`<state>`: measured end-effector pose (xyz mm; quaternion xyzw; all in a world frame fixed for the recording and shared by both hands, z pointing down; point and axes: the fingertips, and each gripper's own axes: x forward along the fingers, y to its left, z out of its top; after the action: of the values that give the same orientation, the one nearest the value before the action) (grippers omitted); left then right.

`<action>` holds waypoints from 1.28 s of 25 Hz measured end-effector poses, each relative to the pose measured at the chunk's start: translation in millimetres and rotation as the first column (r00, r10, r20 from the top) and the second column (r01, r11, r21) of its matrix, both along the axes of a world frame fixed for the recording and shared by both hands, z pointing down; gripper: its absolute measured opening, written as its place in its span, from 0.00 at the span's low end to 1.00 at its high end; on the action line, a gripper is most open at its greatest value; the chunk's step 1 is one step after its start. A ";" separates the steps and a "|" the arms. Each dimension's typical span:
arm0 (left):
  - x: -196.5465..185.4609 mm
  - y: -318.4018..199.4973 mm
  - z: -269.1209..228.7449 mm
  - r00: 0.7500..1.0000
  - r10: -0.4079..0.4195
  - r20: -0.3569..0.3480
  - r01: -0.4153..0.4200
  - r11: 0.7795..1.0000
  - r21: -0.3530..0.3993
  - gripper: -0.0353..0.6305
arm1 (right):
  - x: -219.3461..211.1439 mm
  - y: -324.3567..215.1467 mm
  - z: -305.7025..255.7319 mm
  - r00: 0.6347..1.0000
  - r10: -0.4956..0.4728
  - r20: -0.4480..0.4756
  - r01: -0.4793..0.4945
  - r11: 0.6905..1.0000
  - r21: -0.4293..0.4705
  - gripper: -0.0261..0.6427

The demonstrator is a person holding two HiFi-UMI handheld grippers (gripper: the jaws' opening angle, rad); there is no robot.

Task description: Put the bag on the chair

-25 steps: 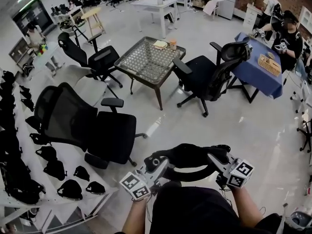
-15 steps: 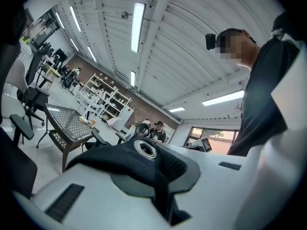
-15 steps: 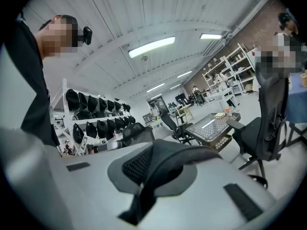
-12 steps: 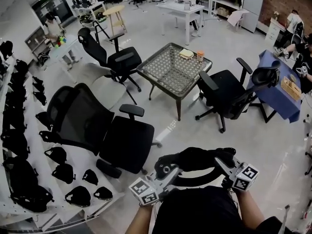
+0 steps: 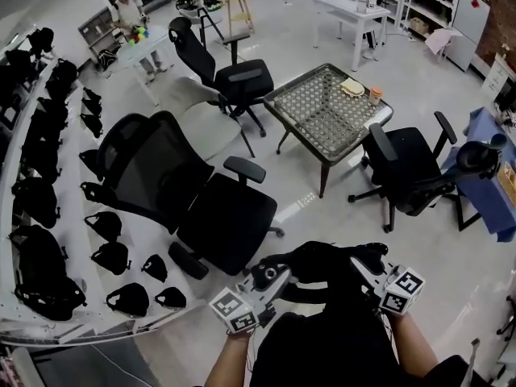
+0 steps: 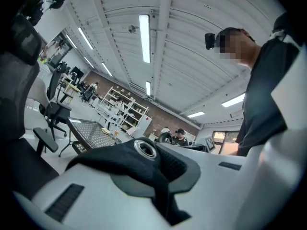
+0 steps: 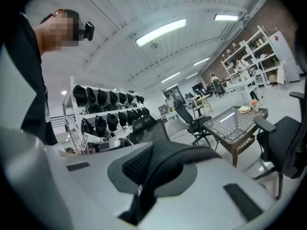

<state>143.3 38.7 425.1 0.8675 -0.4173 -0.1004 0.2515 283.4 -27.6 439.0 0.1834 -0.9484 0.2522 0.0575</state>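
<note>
I hold a black bag (image 5: 318, 260) low in the head view, stretched between both grippers just in front of my body. My left gripper (image 5: 276, 275) is shut on a black strap with a metal eyelet (image 6: 144, 149). My right gripper (image 5: 356, 263) is shut on the bag's other black strap (image 7: 165, 162). The nearest chair (image 5: 226, 220) is a black office chair with a mesh back. It stands just ahead and left of the bag, and its seat is bare.
A white shelf rack with several black bags (image 5: 36, 216) runs along the left. Ahead stand a mesh-top table (image 5: 322, 111), a grey chair (image 5: 201, 119), two more black office chairs (image 5: 411, 176) (image 5: 234, 75), and a blue-covered table (image 5: 496, 208) at the right edge.
The view has swung left and moved closer, so the mesh-back chair now lies nearer the bag. Both grippers keep their hold on the bag.
</note>
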 end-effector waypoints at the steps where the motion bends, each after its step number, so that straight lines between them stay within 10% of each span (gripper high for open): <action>1: -5.1 -9.0 4.0 1.000 -0.028 0.009 0.028 1.000 -0.009 0.09 | -5.9 -9.1 5.5 1.000 -0.029 0.002 0.029 1.000 -0.005 0.06; 10: -24.2 -89.3 32.5 0.957 -0.289 -0.027 0.283 0.951 -0.125 0.09 | -34.2 -106.0 27.1 0.943 -0.332 -0.008 0.332 0.943 0.001 0.06; 32: -38.9 -198.7 43.4 0.806 -0.591 0.039 0.588 0.792 -0.161 0.09 | -83.7 -252.6 45.1 0.790 -0.612 0.043 0.613 0.788 -0.048 0.06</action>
<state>104.4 -160.0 468.5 0.6698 -0.6717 -0.1446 0.2815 199.7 -280.2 484.1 -0.1388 -0.9494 0.2502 0.1294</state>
